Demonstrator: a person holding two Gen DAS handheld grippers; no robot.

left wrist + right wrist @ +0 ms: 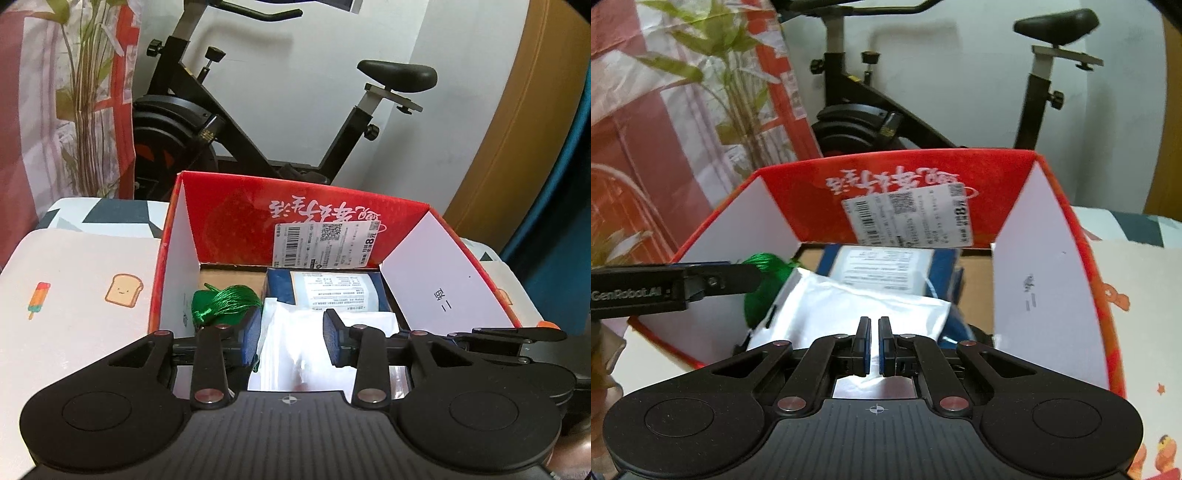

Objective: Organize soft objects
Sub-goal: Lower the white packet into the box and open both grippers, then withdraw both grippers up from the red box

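Observation:
A red cardboard box (236,218) with white inner walls stands open on the table; it also shows in the right wrist view (923,177). Inside lie a green thread tassel (221,304), a blue packet with a white label (332,291) and a white plastic bag (291,350). My left gripper (291,341) is open, its blue pads on either side of the white bag's near end. My right gripper (873,345) is shut on the near edge of the white plastic bag (860,310). The tassel (764,284) and blue packet (886,269) lie behind it.
The left gripper's finger (683,284) reaches over the box's left wall. A patterned cloth covers the table (74,295). An exercise bike (229,122) stands behind the box. A plant (738,85) and pink curtain are at the left.

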